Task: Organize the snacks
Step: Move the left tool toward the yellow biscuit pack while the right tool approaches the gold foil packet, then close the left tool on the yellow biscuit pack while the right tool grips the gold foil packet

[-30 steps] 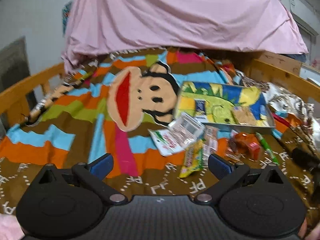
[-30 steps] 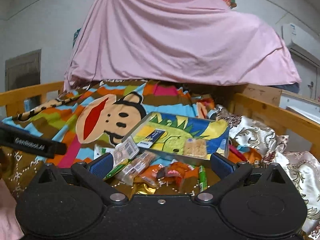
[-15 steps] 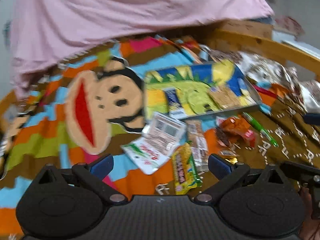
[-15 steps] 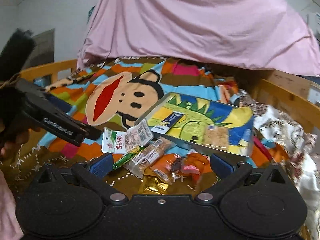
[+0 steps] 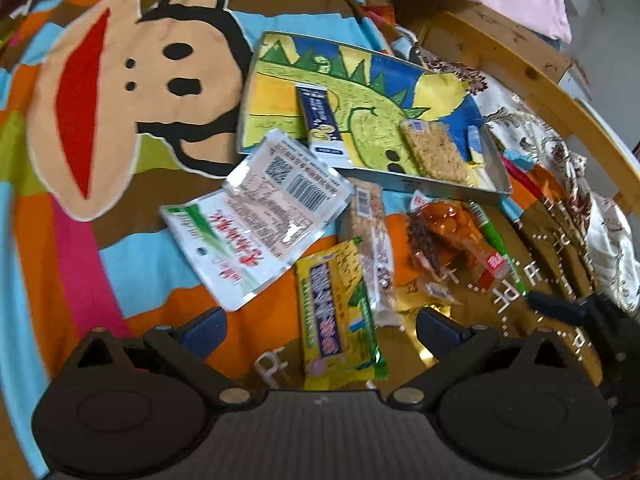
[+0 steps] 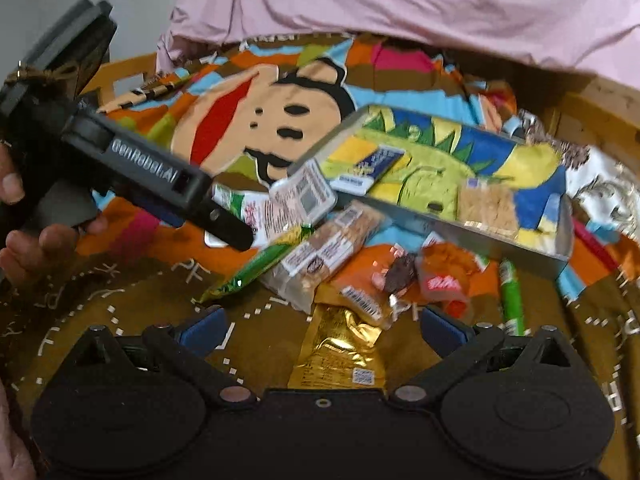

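Observation:
Loose snacks lie on a cartoon monkey blanket in front of a dinosaur-print tray [image 5: 444,186]. The tray holds a blue packet [image 5: 320,120] and a cracker bar [image 5: 434,152]. My left gripper [image 5: 320,330] is open, low over a yellow-green pack [image 5: 336,312] that lies between its fingers, apart from them. White packets [image 5: 256,216] and a granola bar [image 5: 372,240] lie just beyond. My right gripper [image 6: 322,328] is open above a gold packet [image 6: 340,352]. The right wrist view also shows the left gripper [image 6: 236,236] in a hand [image 6: 40,236], its tip by a white packet [image 6: 304,192].
Orange wrapped snacks [image 5: 448,236] and a green stick [image 5: 496,248] lie right of the pile, in front of the tray [image 6: 440,222]. A wooden bed rail [image 5: 560,92] runs along the right side. A pink sheet [image 6: 400,4] hangs behind. Patterned fabric [image 5: 600,224] is bunched at the right.
Both grippers have tilted down and come closer to the snack pile. The left one has swung in from the left until the yellow-green pack lies between its fingers.

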`<action>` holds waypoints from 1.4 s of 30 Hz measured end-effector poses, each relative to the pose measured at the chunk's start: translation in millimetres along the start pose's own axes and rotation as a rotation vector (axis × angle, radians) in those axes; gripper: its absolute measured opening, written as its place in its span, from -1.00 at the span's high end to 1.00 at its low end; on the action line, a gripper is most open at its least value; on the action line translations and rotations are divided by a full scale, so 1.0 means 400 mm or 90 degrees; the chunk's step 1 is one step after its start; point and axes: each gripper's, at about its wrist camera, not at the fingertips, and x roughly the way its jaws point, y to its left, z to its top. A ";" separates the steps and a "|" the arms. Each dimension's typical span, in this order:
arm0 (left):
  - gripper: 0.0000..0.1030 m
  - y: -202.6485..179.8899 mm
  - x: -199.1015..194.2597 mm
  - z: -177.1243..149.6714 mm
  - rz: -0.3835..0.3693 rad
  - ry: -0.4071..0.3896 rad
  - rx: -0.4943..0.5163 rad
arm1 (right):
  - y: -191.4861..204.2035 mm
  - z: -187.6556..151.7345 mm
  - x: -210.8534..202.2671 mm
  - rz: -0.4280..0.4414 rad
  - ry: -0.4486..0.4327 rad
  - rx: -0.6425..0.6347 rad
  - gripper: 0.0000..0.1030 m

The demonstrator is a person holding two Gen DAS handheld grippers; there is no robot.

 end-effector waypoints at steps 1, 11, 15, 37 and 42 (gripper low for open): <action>-0.99 0.003 0.011 0.003 -0.015 0.001 -0.001 | 0.003 -0.001 0.012 0.005 0.008 0.000 -0.98; -0.98 0.054 0.121 0.011 -0.154 0.042 -0.004 | -0.007 -0.003 0.074 -0.001 0.059 0.045 -0.93; -0.93 0.095 0.146 0.017 -0.206 0.050 -0.070 | -0.025 -0.012 0.088 -0.009 0.073 0.073 -0.86; -0.07 0.055 0.137 -0.002 -0.125 0.090 -0.060 | -0.024 -0.021 0.106 -0.023 0.120 0.066 -0.10; -0.07 0.035 0.121 -0.008 -0.109 0.103 -0.054 | -0.026 -0.027 0.101 -0.018 0.115 0.069 -0.17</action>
